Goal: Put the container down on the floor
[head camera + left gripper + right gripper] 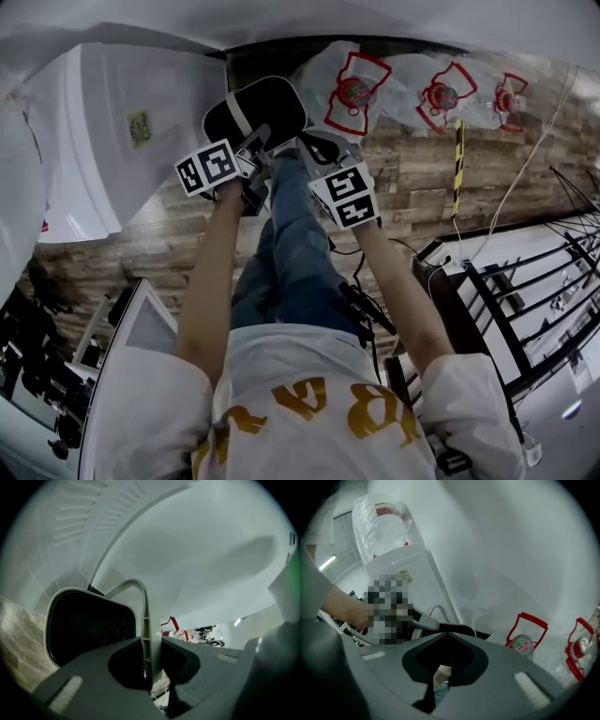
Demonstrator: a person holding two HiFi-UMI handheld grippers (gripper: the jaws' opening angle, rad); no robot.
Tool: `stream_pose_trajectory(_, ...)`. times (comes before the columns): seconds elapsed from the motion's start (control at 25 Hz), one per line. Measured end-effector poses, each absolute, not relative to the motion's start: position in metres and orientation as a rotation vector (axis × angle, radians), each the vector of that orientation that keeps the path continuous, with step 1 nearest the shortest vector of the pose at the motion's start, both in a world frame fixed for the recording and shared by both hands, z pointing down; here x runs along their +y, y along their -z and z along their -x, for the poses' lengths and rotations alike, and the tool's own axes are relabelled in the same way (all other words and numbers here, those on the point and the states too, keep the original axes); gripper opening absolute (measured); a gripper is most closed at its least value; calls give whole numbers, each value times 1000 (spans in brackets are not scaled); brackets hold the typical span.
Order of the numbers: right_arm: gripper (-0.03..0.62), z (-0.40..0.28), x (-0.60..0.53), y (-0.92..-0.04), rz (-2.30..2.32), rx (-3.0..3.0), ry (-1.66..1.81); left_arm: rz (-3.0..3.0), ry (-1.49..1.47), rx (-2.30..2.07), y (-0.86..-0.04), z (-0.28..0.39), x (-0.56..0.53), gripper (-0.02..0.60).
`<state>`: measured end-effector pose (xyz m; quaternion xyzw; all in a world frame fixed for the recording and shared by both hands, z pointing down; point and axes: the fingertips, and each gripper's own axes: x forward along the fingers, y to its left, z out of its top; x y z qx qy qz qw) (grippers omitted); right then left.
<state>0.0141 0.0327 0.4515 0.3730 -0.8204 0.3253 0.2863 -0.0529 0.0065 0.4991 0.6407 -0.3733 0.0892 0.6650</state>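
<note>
A white water dispenser (122,131) stands at the left edge of the wood-plank floor (422,178); just right of it is the black, white-rimmed container (253,111), its thin white handle (145,620) clamped in the left claw (147,667); whether it touches the floor is unclear; the right claw (443,637), beside the container's right rim, is closed on nothing; red-handled water bottles (354,94) line the wall; a black rack (534,281) stands far right.

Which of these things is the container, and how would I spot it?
Start at the wood-plank floor, between the white cabinet and the row of clear water jugs. There the left gripper is shut on a thin grey handle, which belongs to the container. Unlike the red-handled jugs, it is black inside with a white rim.
</note>
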Motion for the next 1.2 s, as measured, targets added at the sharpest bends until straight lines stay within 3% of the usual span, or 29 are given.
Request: stream_pose_trajectory(1.2, 26, 18, 50, -580, -856, -2160, -951, -1377, -414, -968, -683, 86, 15, 43)
